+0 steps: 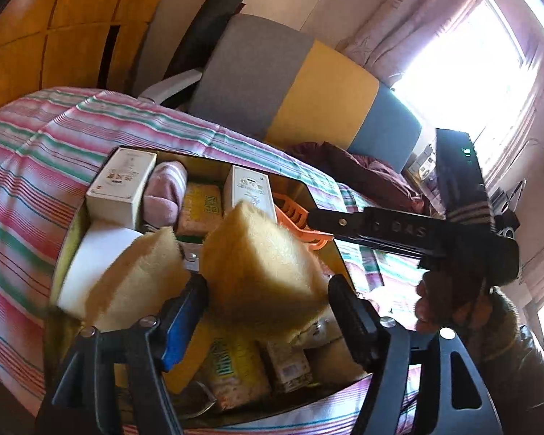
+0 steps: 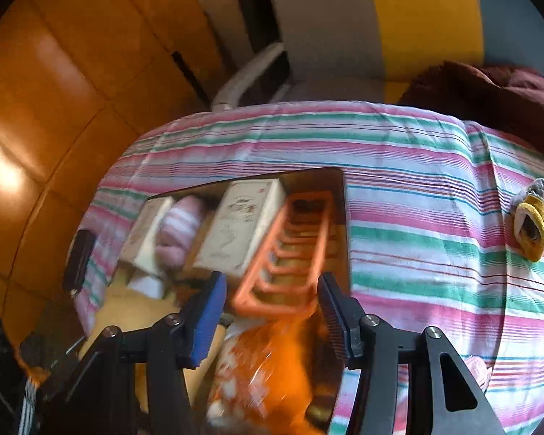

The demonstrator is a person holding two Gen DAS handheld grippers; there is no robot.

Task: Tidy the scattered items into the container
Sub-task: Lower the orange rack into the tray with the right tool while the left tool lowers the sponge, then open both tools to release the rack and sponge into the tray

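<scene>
The container [image 1: 206, 161] sits on a striped bedsheet [image 1: 36, 181], packed with white boxes [image 1: 123, 185], a pink sock roll [image 1: 165, 195] and packets. My left gripper [image 1: 268, 308] is open over it; a yellow sponge block [image 1: 264, 264] lies between its tips, with a second sponge [image 1: 141, 275] to the left. In the right wrist view my right gripper [image 2: 272, 311] is open over the container's right corner [image 2: 341, 217]. The near end of an orange plastic rack [image 2: 286, 253] lies between its tips, above a blurred orange bag [image 2: 272, 362]. A yellow sock [image 2: 531, 221] lies loose on the sheet.
A grey, yellow and blue headboard [image 1: 290, 90] stands behind the bed, with a dark red blanket [image 1: 362, 174] beside it. A dark flat object [image 2: 78, 261] rests at the bed's left edge above the wooden floor [image 2: 54, 108]. A hand [image 1: 453, 301] holds the right gripper.
</scene>
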